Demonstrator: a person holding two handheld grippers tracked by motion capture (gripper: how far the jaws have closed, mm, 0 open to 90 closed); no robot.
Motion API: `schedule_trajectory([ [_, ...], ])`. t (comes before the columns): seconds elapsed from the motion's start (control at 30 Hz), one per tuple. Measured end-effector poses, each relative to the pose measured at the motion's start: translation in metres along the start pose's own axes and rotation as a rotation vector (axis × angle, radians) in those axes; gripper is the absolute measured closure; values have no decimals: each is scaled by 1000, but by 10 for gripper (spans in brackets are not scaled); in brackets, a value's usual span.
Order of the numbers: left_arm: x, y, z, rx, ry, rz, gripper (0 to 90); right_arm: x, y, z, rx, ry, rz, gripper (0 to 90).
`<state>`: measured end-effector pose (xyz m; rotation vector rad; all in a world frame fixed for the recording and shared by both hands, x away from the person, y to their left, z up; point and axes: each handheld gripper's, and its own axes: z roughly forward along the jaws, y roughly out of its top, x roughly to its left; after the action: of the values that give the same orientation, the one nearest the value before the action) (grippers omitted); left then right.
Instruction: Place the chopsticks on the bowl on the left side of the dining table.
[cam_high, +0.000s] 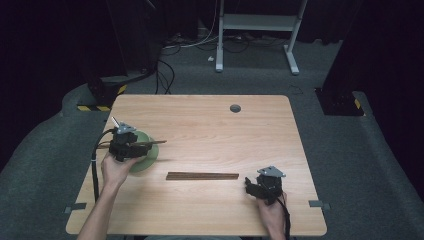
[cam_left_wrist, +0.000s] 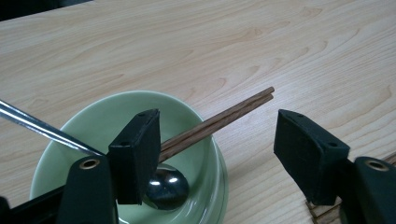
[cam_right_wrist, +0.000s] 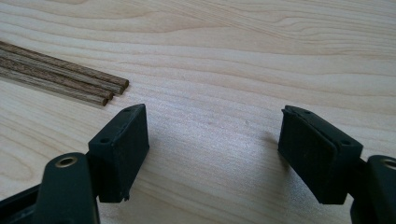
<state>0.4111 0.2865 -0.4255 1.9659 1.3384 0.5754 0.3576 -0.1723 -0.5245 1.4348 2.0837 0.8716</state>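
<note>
A pale green bowl (cam_left_wrist: 196, 121) (cam_high: 146, 159) stands at the table's left. A metal spoon (cam_left_wrist: 166, 186) lies in it, its handle reaching out over the rim. A pair of dark wooden chopsticks (cam_left_wrist: 233, 111) (cam_high: 156, 142) rests across the bowl, tips past its right rim. My left gripper (cam_left_wrist: 217, 121) (cam_high: 140, 146) hovers over the bowl, open; the chopsticks pass by its left jaw, unpinched. A bundle of chopsticks (cam_high: 202, 175) (cam_right_wrist: 70, 79) lies on the table's middle. My right gripper (cam_right_wrist: 212, 109) (cam_high: 250, 186) stands open above bare wood, just right of the bundle's ends.
The wooden table (cam_high: 225, 130) has a round cable hole (cam_high: 235, 108) near its far edge. Beyond it are dark floor, cables and a white frame (cam_high: 257, 22).
</note>
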Motion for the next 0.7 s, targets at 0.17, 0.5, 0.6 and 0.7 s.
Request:
schedule_trajectory([
  [0.17, 3, -5, -5, -18, 0, -17, 320, 0, 0, 0, 0, 0, 0, 238],
  [0.5, 6, -11, -18, -62, -4, -39, 321, 0, 0, 0, 0, 0, 0, 238],
  [0.6, 6, -13, -20, -72, -9, -44, 321, 0, 0, 0, 0, 0, 0, 238],
  [0.7, 7, -16, -22, -80, -14, -51, 321, 0, 0, 0, 0, 0, 0, 238],
])
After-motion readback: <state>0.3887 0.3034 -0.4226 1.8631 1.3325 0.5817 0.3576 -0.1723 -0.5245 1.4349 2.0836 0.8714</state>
